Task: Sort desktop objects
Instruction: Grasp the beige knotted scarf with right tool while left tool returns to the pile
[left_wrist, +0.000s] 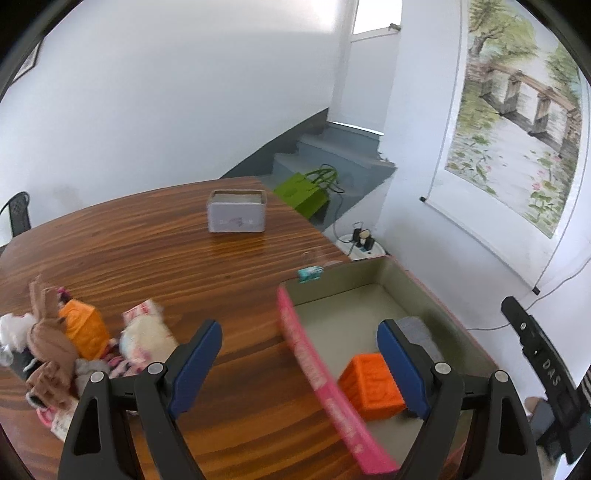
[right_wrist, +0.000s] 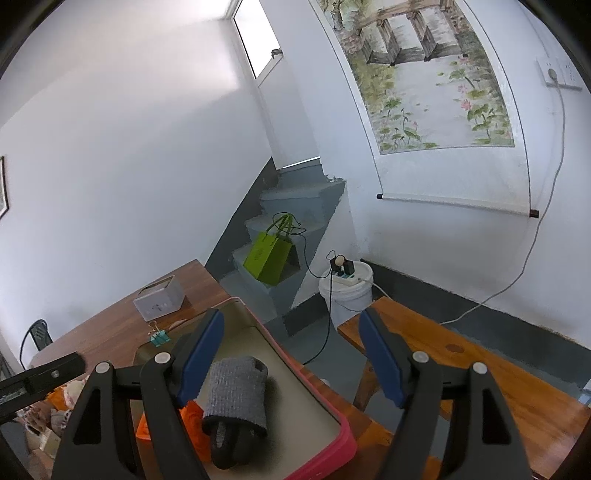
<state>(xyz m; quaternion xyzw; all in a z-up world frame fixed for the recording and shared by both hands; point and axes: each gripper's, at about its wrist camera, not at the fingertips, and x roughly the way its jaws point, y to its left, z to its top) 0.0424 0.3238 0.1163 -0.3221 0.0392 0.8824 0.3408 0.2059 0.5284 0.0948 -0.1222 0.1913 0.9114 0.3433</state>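
A pink-rimmed tray (left_wrist: 314, 369) with a grey-green floor sits at the table's right end. In it lie an orange block (left_wrist: 371, 387) and a grey knitted item (right_wrist: 236, 398). My left gripper (left_wrist: 299, 369) is open and empty above the tray's left rim. My right gripper (right_wrist: 291, 362) is open and empty above the tray's right edge (right_wrist: 325, 413). A pile on the left holds another orange block (left_wrist: 83, 328), a brown plush toy (left_wrist: 48, 339) and small cloth items (left_wrist: 144, 336). A teal binder clip (left_wrist: 309, 274) lies behind the tray.
A grey box (left_wrist: 236, 211) stands at the far side of the wooden table (left_wrist: 166, 258). A wooden bench (right_wrist: 461, 362) stands right of the table. A white bucket with a power strip (right_wrist: 347, 288), a green bag (right_wrist: 271, 254) and stairs lie beyond.
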